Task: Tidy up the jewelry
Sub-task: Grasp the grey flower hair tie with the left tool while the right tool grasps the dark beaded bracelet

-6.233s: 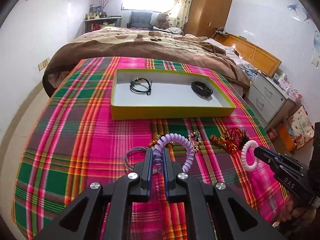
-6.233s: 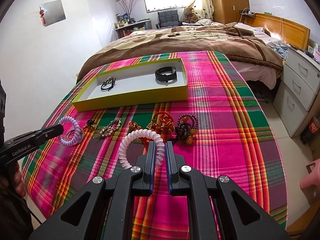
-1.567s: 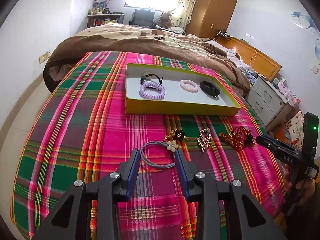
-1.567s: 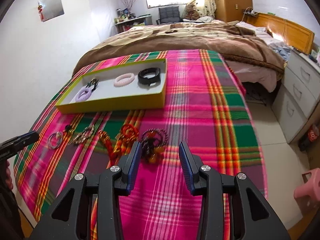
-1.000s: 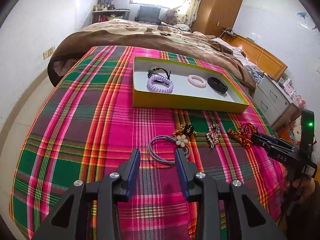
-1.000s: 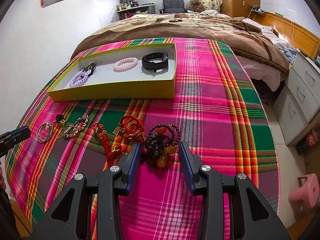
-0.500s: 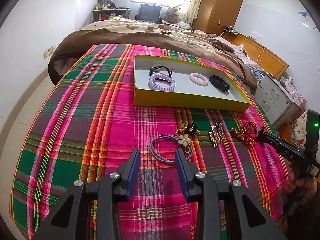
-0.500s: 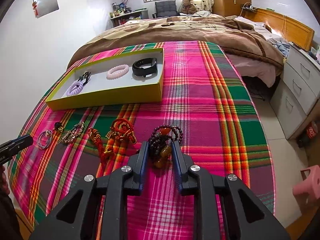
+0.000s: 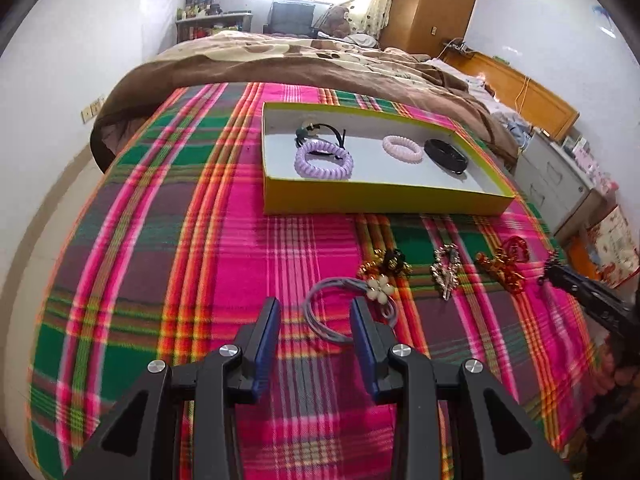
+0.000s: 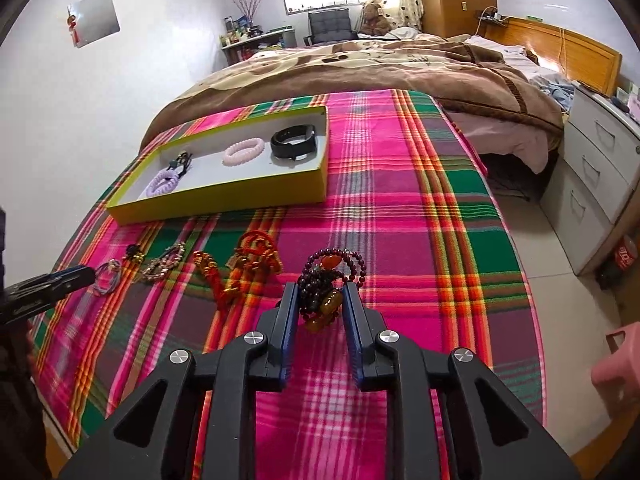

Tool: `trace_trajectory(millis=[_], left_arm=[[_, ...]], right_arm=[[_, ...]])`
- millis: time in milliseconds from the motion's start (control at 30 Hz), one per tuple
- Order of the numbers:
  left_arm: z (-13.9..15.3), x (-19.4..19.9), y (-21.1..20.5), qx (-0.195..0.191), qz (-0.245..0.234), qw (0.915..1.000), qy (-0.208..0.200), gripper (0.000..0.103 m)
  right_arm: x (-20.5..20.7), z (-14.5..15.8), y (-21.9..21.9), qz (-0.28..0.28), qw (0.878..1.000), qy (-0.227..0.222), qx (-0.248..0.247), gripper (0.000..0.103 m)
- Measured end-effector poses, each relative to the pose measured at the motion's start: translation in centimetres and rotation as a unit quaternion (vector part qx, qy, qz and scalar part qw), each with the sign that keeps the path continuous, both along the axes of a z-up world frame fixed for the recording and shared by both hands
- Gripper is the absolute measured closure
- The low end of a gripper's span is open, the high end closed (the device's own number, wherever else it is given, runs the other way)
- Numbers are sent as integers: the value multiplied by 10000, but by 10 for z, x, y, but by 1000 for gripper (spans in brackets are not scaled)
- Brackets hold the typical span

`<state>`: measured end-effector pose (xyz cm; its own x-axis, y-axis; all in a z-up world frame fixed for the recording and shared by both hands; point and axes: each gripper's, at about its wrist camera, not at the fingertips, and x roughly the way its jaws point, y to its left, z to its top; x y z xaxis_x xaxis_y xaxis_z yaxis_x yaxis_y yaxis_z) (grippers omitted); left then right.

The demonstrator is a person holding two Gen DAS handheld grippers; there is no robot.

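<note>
On the plaid-covered bed [image 9: 160, 240], the yellow box [image 9: 380, 200] at 12 o'clock already holds four pieces; five are judged still to be moved. The left hand-held gripper [image 9: 314, 312] is spread wide around the grey flower hair tie [image 9: 344, 304], nothing gripped. The right hand-held gripper [image 10: 318, 300] is narrowed onto the dark bead bracelet [image 10: 328, 280]. Only the right wrist view shows that grasp; only the left view shows the hair tie's flower.
</note>
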<state>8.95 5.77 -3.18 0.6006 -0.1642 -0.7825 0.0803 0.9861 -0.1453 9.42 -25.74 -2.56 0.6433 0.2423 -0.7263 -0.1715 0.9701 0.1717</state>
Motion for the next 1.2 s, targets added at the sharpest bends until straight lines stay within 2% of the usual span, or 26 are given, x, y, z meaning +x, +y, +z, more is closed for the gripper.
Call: trace_trajectory(millis=[100,233,300,367,533,833,900,967,1033,1100,1167,1200], left_arm=[[2,4,-8,-65,-373,9993,-26,66],[7,3,-18,44,-420,9989,-199,61],[5,6,-22,-67,-578,9982,-118,58],[0,10,-28,102,-586,9982,-56,54],[-7,14,-35,365,-581,9976,-21,54],[-12,15,-42,501,-659,9966,-5,55],[-12,15,-43,538,-640,9965,-28,57],[-12,15,-43,568,-623,9964,-56,69],[-12,15,-42,527,-625,9966,-50,76],[-13,14,-41,494,-628,9968,-66,79],[-12,15,-39,479,-597,9970,-65,86],[-12,15,-38,447,-580,9973,-59,86]], right_arm=[[-2,1,3,29,10000,-3,20,80],[-3,0,8,87,10000,16,7,80],[-3,-1,10,102,9999,33,-13,80],[-3,-2,11,126,9999,50,-8,80],[-3,-3,14,176,9998,78,-13,80],[-3,-3,19,208,9997,87,-22,80],[-3,-4,20,207,9997,96,-29,80],[-4,-4,21,211,9997,92,-20,80],[-4,-5,21,204,9997,105,-26,80],[-4,-6,21,189,9998,114,-24,80],[-4,-6,21,188,9998,120,-16,80],[-4,-6,21,188,9997,119,-22,80]])
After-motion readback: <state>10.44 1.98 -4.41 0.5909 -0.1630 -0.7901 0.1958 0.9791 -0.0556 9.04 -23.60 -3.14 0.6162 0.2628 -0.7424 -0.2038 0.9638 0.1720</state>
